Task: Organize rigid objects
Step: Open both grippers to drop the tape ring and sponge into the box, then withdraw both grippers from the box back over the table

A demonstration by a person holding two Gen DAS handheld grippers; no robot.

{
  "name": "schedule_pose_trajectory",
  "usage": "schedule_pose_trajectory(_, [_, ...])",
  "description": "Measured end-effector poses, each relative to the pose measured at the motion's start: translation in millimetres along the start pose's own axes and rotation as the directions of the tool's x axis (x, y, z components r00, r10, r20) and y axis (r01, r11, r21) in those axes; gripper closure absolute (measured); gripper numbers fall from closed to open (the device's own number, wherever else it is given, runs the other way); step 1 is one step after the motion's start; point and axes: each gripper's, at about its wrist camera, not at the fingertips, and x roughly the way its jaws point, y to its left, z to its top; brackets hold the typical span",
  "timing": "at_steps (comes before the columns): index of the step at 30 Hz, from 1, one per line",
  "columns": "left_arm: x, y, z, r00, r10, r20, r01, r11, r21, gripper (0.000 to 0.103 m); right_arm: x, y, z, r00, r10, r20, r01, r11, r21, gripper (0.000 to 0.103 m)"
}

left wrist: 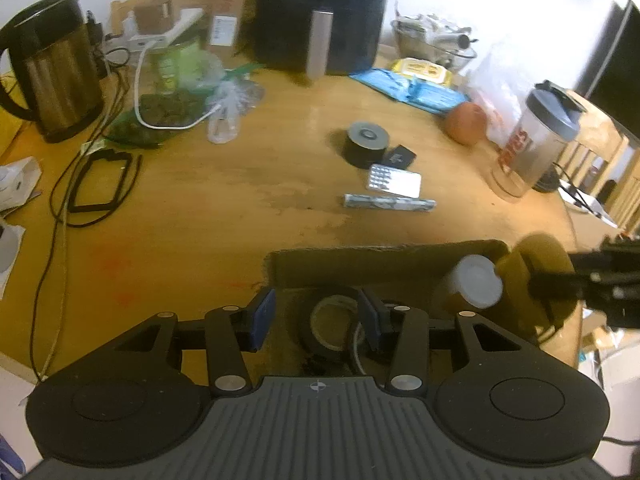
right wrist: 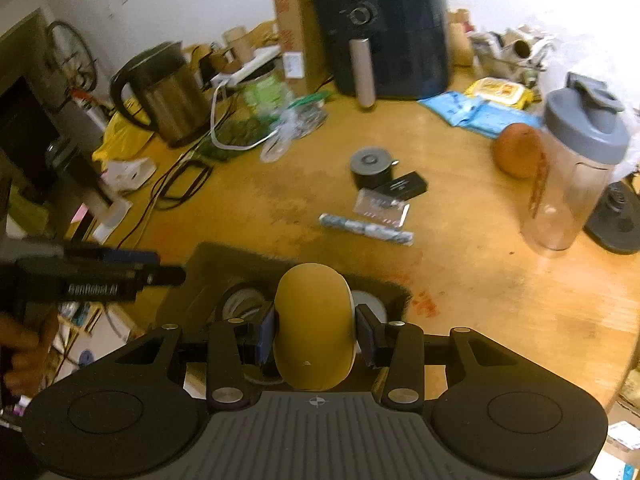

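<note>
My left gripper [left wrist: 318,316] hangs open over a low cardboard box [left wrist: 380,258] at the table's near edge. A black tape roll [left wrist: 320,330] lies in the box below its jaws, and the pads do not press on it. An amber bottle with a white cap [left wrist: 478,282] lies at the box's right end. My right gripper [right wrist: 316,332] is shut on a yellow oval object [right wrist: 314,304] and holds it above the box [right wrist: 224,258]. In the left wrist view that yellow object [left wrist: 532,276] hovers at the box's right corner. A grey-topped black cylinder [left wrist: 366,142], a blister pack [left wrist: 394,182] and a patterned stick [left wrist: 390,203] lie mid-table.
A kettle [left wrist: 52,68] and loose cables [left wrist: 100,184] fill the left side. An air fryer [left wrist: 324,12] stands at the back. A shaker bottle [left wrist: 536,140], an orange fruit [left wrist: 466,122] and blue packets [left wrist: 416,90] sit on the right. A person's hand [right wrist: 24,356] holds the left gripper.
</note>
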Motion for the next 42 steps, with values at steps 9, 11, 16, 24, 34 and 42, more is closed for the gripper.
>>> schedule_pose_trajectory(9, [-5,1,6,0.999,0.014,0.030,-0.014,1.000,-0.005,0.058,24,12,-8,0.990,0.048,-0.134,-0.067,0.988,-0.139,0.058])
schedule_pose_trajectory(11, [-6,1,8,0.999,0.016,0.037,-0.016,1.000,-0.006,0.058,29,15,-10,0.986,0.045,-0.161,-0.074,0.981,-0.181,0.058])
schedule_pose_trajectory(16, [-11,3,14,0.998,0.020,0.060,-0.019,1.000,-0.016,0.058,38,21,-12,0.977,0.035,-0.210,-0.090,0.962,-0.257,0.058])
schedule_pose_trajectory(24, [-14,6,13,0.997,0.024,0.072,-0.022,0.999,-0.032,0.058,34,23,-8,0.975,0.068,-0.212,-0.120,0.963,-0.242,0.035])
schedule_pose_trajectory(34, [-15,3,11,0.998,0.026,0.064,-0.025,1.000,-0.015,0.058,20,8,7,0.991,0.105,-0.077,-0.111,0.991,-0.073,0.007])
schedule_pose_trajectory(42, [-11,3,16,0.998,0.011,0.062,-0.011,1.000,0.003,0.058,22,1,16,1.000,0.015,-0.023,-0.015,1.000,-0.004,0.003])
